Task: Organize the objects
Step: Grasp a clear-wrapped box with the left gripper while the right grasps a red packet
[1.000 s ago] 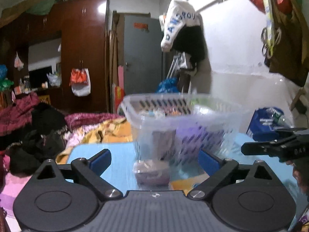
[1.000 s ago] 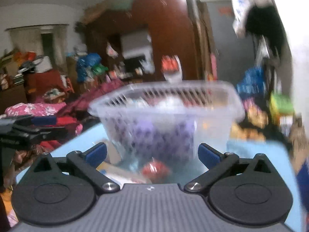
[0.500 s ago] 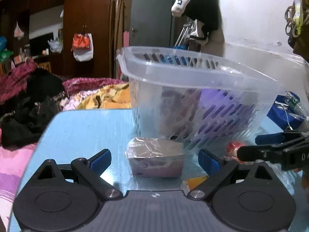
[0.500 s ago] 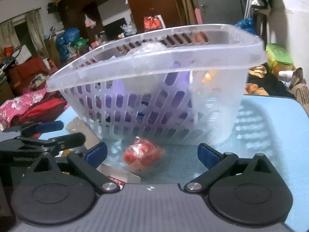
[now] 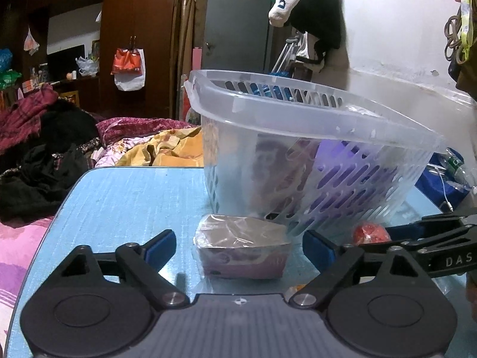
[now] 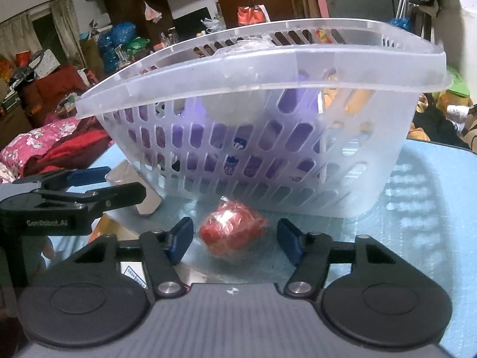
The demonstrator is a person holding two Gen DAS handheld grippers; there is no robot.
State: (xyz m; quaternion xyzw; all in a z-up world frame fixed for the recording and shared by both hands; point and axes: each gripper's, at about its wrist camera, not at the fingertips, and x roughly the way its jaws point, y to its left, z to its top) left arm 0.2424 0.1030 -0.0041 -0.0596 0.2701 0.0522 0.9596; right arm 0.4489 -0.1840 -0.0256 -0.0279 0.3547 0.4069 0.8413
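Left gripper (image 5: 238, 243): jaws closing but wide apart, blue pads on either side of the wrapped pink box with clear gaps, not touching it.
Wrapped pink box (image 5: 242, 246): a small box in crinkled clear film, lying flat on the table between the left pads, just in front of the basket's near corner.
Right gripper (image 6: 234, 240): jaws closing, half drawn in; the blue pads flank the red wrapped ball, with a narrow gap on each side and no contact showing.
Red wrapped ball (image 6: 232, 228): a round red item in clear film, resting on the table between the right pads, right at the foot of the basket's front wall; in the left wrist view it (image 5: 371, 232) peeks out beside the right gripper's fingers.
Flat card or packet (image 6: 110, 228): orange and white, lying on the table under the left gripper; too little shows to name it.
Basket (image 6: 357, 68): translucent plastic, slotted sides, standing upright on the table behind both items; purple, white and orange things show through its walls.
Table (image 5: 134, 197): light blue top with a fine weave pattern.
Beyond: heaped clothes (image 5: 44, 149) past the table's far edge, dark wooden wardrobe (image 5: 137, 29), grey door (image 5: 235, 26).
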